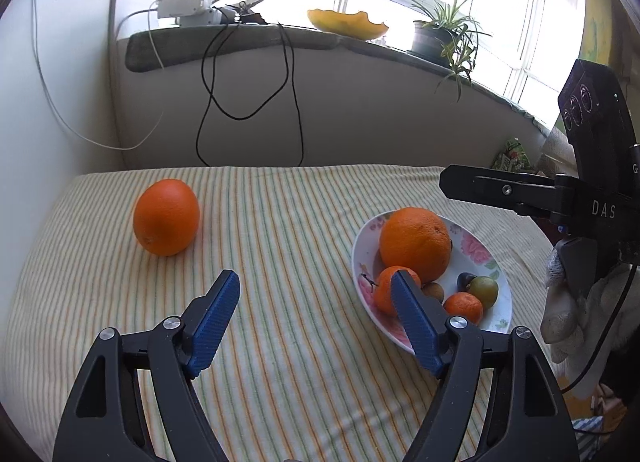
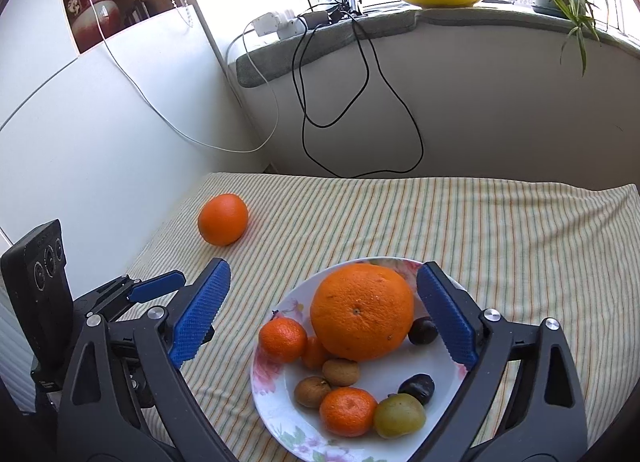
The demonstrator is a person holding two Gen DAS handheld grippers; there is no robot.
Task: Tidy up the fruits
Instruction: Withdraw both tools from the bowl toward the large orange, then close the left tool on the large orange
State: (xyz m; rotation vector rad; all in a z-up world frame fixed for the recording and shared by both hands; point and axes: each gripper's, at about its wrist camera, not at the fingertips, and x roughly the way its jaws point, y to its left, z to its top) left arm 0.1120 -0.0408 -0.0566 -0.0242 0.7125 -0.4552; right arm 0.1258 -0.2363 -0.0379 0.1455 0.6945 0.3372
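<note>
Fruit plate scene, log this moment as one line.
left tongs: open, empty | right tongs: open, astride big orange | plate: fruit loaded | loose orange: on striped cloth

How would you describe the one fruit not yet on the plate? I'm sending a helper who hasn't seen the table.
Start at the striped tablecloth under the windowsill. The flowered plate of fruit sits near the grippers; look past it toward the far left corner by the white wall. There a large orange lies alone on the cloth, apart from the plate.

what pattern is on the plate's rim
Pink flowers with green leaves on the white plate; clearest in the right wrist view.
</note>
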